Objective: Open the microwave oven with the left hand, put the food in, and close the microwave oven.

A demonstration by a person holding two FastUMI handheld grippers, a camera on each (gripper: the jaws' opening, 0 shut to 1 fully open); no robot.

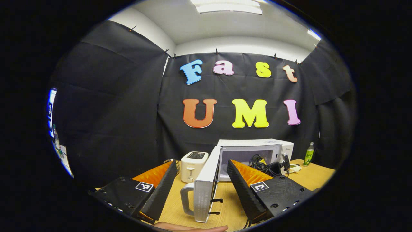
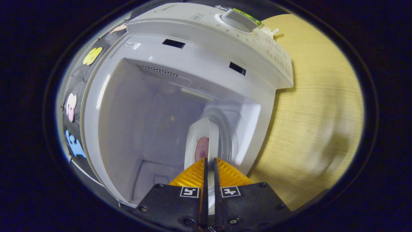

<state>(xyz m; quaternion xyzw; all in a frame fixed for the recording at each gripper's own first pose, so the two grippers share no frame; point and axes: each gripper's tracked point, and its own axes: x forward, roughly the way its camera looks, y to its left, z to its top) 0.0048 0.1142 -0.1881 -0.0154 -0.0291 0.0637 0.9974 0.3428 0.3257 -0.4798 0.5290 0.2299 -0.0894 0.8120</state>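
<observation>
Microwave (image 2: 180, 64) open, right hand-held gripper (image 2: 209, 167) apparently pinching plate (image 2: 201, 141) inside.

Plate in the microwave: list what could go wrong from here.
1. The right gripper pinches only the rim of the plate; the plate may tip, sliding the food off.
2. The door stands between the open left gripper's fingers; closing early could hit the right gripper inside the microwave.
</observation>
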